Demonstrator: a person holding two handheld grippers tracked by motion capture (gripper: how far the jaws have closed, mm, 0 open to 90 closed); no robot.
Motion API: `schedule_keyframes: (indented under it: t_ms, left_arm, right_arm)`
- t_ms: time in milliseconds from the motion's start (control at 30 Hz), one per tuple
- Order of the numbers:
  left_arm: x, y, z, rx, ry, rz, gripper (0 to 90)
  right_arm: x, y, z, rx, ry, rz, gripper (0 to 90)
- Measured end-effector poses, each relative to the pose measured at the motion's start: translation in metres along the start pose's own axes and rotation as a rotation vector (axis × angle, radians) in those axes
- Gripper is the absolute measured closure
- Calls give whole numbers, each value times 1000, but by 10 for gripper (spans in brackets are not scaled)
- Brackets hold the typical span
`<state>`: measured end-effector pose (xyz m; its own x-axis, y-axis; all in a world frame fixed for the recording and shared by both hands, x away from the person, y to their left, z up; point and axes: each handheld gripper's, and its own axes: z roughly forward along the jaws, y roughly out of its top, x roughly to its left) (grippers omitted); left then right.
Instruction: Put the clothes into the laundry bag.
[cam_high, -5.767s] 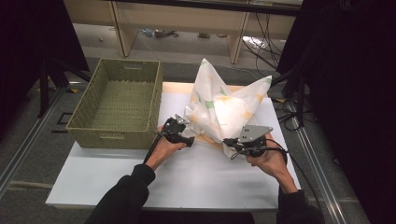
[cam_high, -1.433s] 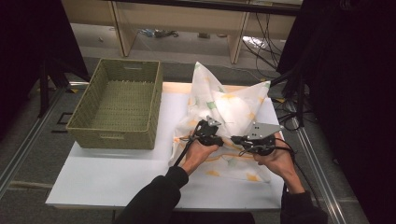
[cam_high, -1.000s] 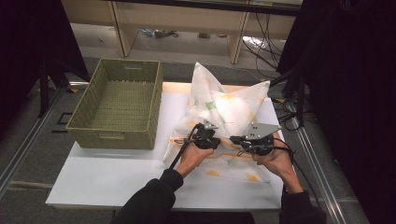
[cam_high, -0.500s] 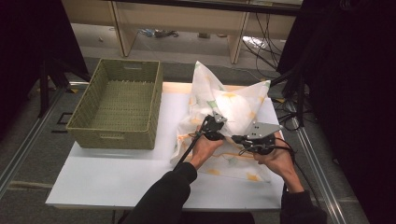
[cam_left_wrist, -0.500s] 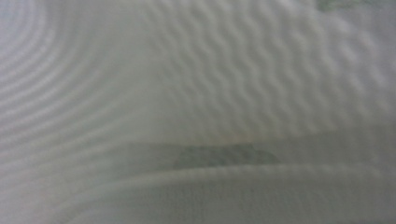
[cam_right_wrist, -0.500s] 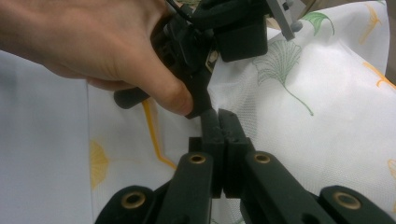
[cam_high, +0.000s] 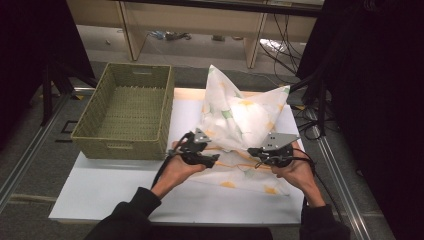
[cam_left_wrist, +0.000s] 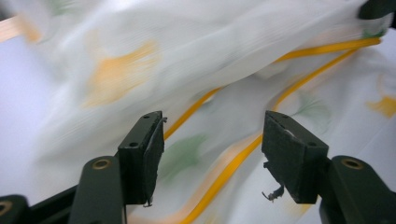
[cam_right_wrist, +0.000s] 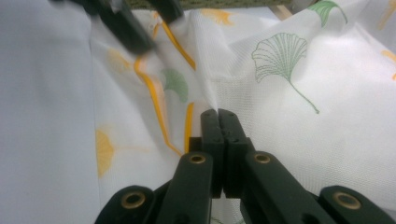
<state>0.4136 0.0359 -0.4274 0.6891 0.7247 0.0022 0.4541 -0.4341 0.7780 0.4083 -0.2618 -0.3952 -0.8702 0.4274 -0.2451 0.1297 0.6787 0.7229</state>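
A white cloth (cam_high: 240, 117) printed with green and yellow leaves and edged in yellow lies bunched on the white table (cam_high: 115, 190), its far part puffed up. My left gripper (cam_high: 214, 160) hovers at the cloth's near left edge. In the left gripper view its jaws (cam_left_wrist: 215, 156) have just been opening and stand apart, nothing pinched; the cloth (cam_left_wrist: 187, 56) lies beyond them. My right gripper (cam_high: 251, 151) rests on the cloth's near right part. In the right gripper view it (cam_right_wrist: 218, 120) is shut on a fold of the cloth (cam_right_wrist: 289, 93).
A green woven basket (cam_high: 127, 107) stands empty at the table's left, close to the left gripper. The blurred left gripper (cam_right_wrist: 135, 23) crosses the top left of the right gripper view. Cables and dark shelving lie beyond the far edge.
My left gripper let go of the cloth, opened, and pulled left and toward the person. The right gripper kept its place and grip.
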Motion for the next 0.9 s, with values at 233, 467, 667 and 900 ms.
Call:
schedule_keyframes:
  t_ms: [233,467,667,900]
  left_arm:
    - [20,-32,-5,78,45,-82,353]
    - [23,-44,-2,97,99,-98,334]
    - [30,-55,1,139,114,-107,304]
    - [38,-60,8,175,45,-124,440]
  right_arm:
    - [0,-12,15,62,20,0,900]
    - [-1,-21,19,92,14,9,900]
    - [-3,-22,17,87,10,11,900]
    - [-2,-22,16,73,24,0,900]
